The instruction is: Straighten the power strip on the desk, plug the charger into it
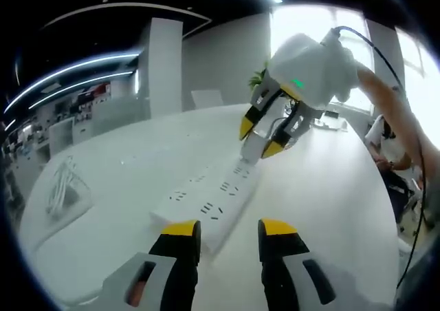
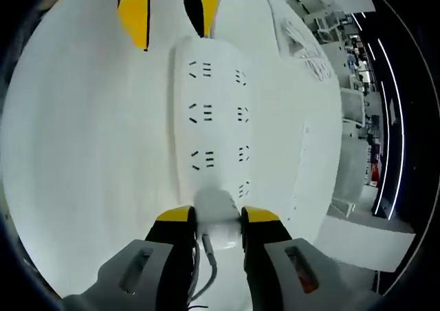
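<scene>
On a white desk [image 1: 124, 180], right gripper [image 2: 218, 218] jaws clamp charger [image 2: 218, 221]; left gripper [image 1: 229, 232] gapes.

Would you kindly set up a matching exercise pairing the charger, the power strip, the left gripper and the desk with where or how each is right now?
Things:
1. charger
2. power strip
3. left gripper
4. desk

States:
A. open, jaws at the strip's near end
B. lying flat, sockets facing up
C. white surface under everything
D. clamped in the right gripper, at the strip's end

Pairs: 1-D, 2-B, 3-A, 4-C
</scene>
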A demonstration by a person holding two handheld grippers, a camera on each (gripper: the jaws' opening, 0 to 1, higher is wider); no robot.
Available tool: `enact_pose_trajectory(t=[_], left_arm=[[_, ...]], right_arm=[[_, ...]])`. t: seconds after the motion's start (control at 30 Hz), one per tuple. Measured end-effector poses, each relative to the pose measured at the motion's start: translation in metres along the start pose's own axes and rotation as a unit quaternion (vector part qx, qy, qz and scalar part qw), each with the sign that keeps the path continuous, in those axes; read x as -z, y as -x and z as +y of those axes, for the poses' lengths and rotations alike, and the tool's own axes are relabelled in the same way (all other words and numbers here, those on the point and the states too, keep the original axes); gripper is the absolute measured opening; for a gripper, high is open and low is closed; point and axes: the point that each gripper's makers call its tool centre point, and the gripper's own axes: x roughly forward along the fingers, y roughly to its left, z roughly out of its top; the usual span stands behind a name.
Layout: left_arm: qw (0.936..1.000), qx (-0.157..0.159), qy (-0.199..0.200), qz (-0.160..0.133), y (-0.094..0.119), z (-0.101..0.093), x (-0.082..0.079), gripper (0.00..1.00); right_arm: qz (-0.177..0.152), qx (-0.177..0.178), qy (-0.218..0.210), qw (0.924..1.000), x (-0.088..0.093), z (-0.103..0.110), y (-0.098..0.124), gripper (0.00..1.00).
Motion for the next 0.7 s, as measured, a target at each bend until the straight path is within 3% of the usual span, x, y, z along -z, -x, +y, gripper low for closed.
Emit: enact_pose_trajectory(t=[0.13,0.27,0.4,0.47,0.53,0.7], left_arm=[[1.0,0.002,0.001,0.001,-0.0013,-0.001,0.0007,0.34],[1.0,0.005,0.003,0.002,-0.0027,-0.0022,0.0016,0.34],[1.0,0.002,0.002,0.006,-0.0036,-0.0014,0.0034,0.34],[1.0,0.003,0.003,0.007,-0.004,-0.0017,0.004,0.34],[1.0,0.004,0.001,0.008,-0.0044,-0.0021,0.0044,0.34],[0.9999,0.007,-0.001,0.009,-0.0056,-0.0053,0.0045,0.34]], right_arm=[[0.019,-0.006,0.039,0.999,-0.0062,0.0017,-0.0024,0.26],[0.033,-0.016,0.052,0.998,-0.0081,0.0003,-0.0043,0.26],[-0.005,-0.029,-0.008,0.9995,-0.0027,-0.0018,-0.0037,0.25],[-0.023,-0.033,-0.02,0.999,-0.0023,-0.0022,-0.0033,0.25],[-0.021,-0.033,-0.018,0.999,-0.0022,-0.0022,-0.0037,0.25],[0.04,-0.044,0.067,0.996,-0.0096,0.0016,-0.0065,0.25]])
